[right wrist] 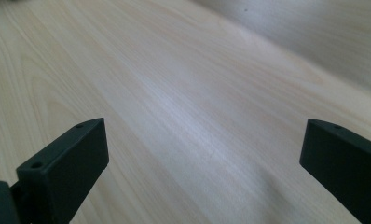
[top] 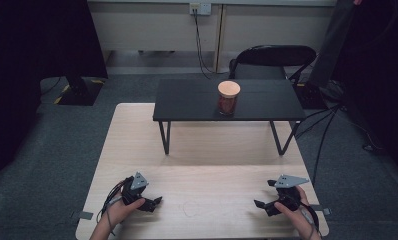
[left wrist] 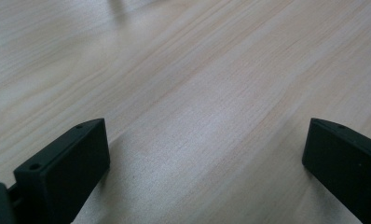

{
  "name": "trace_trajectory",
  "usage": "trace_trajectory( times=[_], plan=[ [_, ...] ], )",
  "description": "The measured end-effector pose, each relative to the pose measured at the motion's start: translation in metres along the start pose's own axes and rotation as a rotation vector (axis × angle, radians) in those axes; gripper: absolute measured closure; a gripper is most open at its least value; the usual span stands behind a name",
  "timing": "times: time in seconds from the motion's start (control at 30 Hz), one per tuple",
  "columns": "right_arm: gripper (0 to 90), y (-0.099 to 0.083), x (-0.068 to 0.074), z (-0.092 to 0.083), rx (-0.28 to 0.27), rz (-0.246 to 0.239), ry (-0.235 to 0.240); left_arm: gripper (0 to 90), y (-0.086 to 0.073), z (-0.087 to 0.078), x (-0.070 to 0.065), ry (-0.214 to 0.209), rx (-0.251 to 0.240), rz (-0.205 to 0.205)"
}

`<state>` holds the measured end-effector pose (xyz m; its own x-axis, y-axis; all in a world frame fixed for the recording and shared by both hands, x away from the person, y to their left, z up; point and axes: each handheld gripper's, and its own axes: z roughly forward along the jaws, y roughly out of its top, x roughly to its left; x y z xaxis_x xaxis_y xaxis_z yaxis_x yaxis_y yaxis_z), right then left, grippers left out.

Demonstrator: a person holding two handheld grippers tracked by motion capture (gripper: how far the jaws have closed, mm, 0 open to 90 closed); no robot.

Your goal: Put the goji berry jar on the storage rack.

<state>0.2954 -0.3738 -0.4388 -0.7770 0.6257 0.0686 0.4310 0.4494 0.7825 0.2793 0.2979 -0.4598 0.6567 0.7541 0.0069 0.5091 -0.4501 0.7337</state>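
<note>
Both tools, left tool [top: 148,201] and right tool [top: 268,204], rested low on table [top: 207,150], jaws wide, empty | lidded jar [top: 228,98] far off on black raised shelf [top: 187,100] | best reached level, jaws astride the glass below lid.

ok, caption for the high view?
Both claws, left and right, open on wooden table; lidded jar on black stand.

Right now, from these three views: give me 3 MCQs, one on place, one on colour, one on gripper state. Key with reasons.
1. Where does the jar stand?
A. on the black raised shelf
B. on the wooden table
C. on the chair

2. What colour is the jar's lid?
A. black
B. light wood
C. blue

3. What state is the left gripper in?
A. shut on the jar
B. shut, empty
C. open

Key: A, the jar stands on the shelf top; B, the lid is pale tan; C, its jaws stand wide apart over bare wood in the left gripper view.
</note>
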Motion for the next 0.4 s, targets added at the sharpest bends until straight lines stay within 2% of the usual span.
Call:
trace_trajectory(
  times=[0.2, 0.23, 0.37, 0.4],
  plan=[
    [0.1, -0.0061, -0.0001, 0.0021, 0.028, 0.001, -0.009, 0.0, 0.0000, 0.0000, 0.0000, 0.000, 0.000, 0.000],
    [0.1, -0.0070, 0.0003, 0.0025, 0.031, -0.005, -0.011, 0.0, 0.0015, -0.0006, 0.0007, 0.002, 0.009, 0.013],
    [0.1, -0.0097, 0.0008, 0.0036, 0.034, 0.003, -0.014, 0.0, 0.0000, -0.0001, -0.0003, 0.001, 0.000, -0.001],
    [0.2, -0.0101, 0.0004, 0.0039, 0.036, 0.001, -0.013, 0.0, 0.0015, -0.0007, 0.0005, 0.002, 0.010, 0.012]
  ],
)
